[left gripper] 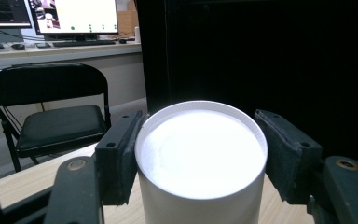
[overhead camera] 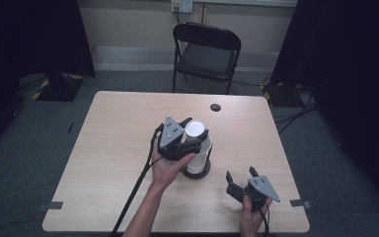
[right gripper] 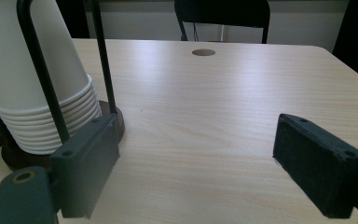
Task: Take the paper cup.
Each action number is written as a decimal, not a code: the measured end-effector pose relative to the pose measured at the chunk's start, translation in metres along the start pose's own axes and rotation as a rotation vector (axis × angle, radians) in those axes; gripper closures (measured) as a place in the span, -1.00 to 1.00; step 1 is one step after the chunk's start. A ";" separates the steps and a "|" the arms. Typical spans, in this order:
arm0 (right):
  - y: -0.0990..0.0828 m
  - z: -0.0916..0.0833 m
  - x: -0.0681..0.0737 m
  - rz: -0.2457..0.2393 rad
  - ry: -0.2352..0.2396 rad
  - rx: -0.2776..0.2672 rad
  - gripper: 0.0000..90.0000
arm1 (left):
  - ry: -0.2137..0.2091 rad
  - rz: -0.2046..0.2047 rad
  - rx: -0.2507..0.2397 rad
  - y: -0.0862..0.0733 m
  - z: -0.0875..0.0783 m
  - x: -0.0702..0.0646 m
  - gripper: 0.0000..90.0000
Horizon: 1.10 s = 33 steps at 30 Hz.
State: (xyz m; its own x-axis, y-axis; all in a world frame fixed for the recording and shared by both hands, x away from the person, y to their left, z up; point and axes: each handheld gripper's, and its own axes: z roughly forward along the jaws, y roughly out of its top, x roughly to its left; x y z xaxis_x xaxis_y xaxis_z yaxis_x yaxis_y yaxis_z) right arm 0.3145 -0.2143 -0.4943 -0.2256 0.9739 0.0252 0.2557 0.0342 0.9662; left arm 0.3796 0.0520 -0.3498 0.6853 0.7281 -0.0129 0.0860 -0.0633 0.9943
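A stack of upturned white paper cups (overhead camera: 198,157) stands in a holder with a round dark base (overhead camera: 203,174) near the table's middle. My left gripper (overhead camera: 195,130) is shut on the topmost cup (left gripper: 200,140), with a black pad (left gripper: 119,156) against each side of it. My right gripper (overhead camera: 240,174) rests open near the front right of the table, nothing between its jaws. In the right gripper view the cup stack (right gripper: 14,60) stands to the left behind thin black upright rods (right gripper: 103,56), and the right gripper (right gripper: 196,158) frames bare tabletop.
The light wooden table (overhead camera: 123,128) has a round cable hole (overhead camera: 215,107) near its far edge. A black folding chair (overhead camera: 206,49) stands beyond the table. Dark curtains hang at both sides, and cables lie on the floor at the right.
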 end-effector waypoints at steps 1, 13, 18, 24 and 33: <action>0.000 0.000 0.000 -0.001 0.000 0.000 -0.69 | 0.000 0.000 0.000 0.000 0.000 0.000 -0.22; 0.000 0.000 0.000 0.001 0.005 0.003 -0.69 | -0.006 -0.040 -0.016 0.005 -0.019 0.004 -0.22; 0.000 0.000 -0.001 0.015 -0.007 -0.003 -0.70 | -0.004 -0.066 -0.018 -0.002 -0.024 0.002 -0.23; 0.000 0.000 -0.001 0.016 -0.008 -0.001 -0.70 | -0.029 -0.083 -0.021 -0.006 -0.031 -0.003 -0.22; 0.000 -0.001 -0.002 0.022 -0.006 -0.008 -0.70 | -0.062 -0.100 -0.039 -0.012 -0.046 -0.004 -0.23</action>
State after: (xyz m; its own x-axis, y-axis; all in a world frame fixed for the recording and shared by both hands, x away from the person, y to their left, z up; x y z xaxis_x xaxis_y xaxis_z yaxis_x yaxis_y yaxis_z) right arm 0.3143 -0.2159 -0.4944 -0.2143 0.9758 0.0447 0.2525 0.0111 0.9675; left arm 0.3431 0.0813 -0.3572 0.7185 0.6854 -0.1180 0.1292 0.0351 0.9910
